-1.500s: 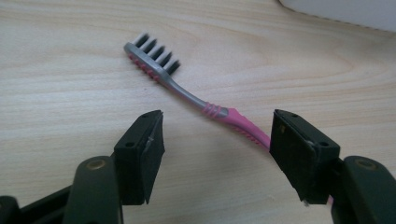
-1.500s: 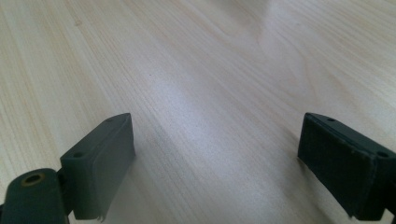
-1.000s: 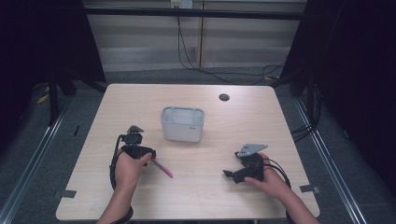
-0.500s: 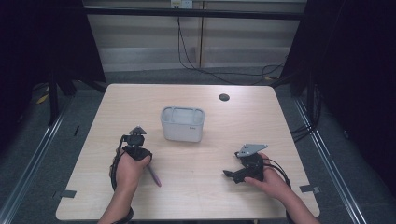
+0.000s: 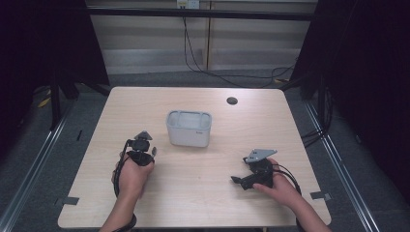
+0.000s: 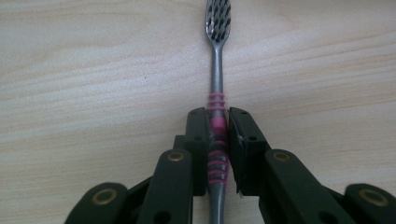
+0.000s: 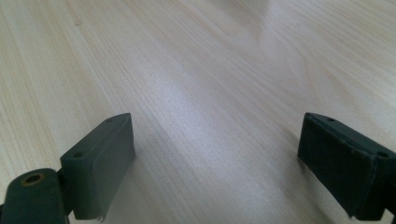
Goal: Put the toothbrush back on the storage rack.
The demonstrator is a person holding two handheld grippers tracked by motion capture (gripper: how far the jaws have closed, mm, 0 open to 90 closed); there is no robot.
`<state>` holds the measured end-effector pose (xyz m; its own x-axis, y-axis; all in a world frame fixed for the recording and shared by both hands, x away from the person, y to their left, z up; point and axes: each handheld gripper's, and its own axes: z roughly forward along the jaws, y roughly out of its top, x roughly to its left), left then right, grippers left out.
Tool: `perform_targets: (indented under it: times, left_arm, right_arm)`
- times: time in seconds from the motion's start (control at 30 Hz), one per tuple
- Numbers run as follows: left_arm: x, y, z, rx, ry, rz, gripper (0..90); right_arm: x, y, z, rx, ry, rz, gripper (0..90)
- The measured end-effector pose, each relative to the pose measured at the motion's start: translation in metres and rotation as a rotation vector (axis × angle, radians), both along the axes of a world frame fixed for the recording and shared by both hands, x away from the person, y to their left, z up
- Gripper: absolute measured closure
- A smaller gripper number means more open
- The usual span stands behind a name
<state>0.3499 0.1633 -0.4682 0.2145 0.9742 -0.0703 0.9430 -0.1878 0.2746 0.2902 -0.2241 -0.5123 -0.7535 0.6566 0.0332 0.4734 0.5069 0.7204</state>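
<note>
Left gripper [image 6: 218,140] has its jaws clamped together; right gripper [image 7: 215,154] jaws spread wide.

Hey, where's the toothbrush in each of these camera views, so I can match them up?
High view: hidden under the left hand and its tongs, left of centre.
Left gripper view: toothbrush runs up the middle, pink grip clamped between the jaws, bristles at top.
Right gripper view: not in it.
Shared landmark: the light wooden table.

No readable text; small red mark on container [image 5: 189,128] illegible.
</note>
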Motion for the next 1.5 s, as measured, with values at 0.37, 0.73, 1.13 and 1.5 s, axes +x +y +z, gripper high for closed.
perform_targets:
  times: [0.37,0.73,1.13,1.5]
  left_arm:
    - [0.000,0.007,0.012,-0.040,-0.055,-0.015,79.1]
    - [-0.001,0.017,0.033,-0.121,-0.146,0.003,79.3]
    - [-0.001,0.024,0.050,-0.201,-0.201,0.019,79.4]
    - [-0.004,0.030,0.062,-0.258,-0.286,0.017,79.4]
  right_arm:
    - [0.000,0.000,0.000,0.000,0.000,0.000,10.3]
    - [0.000,0.000,0.000,0.000,0.000,0.000,10.3]
    - [0.000,0.000,0.000,0.000,0.000,0.000,10.3]
    - [0.000,0.000,0.000,0.000,0.000,0.000,10.3]
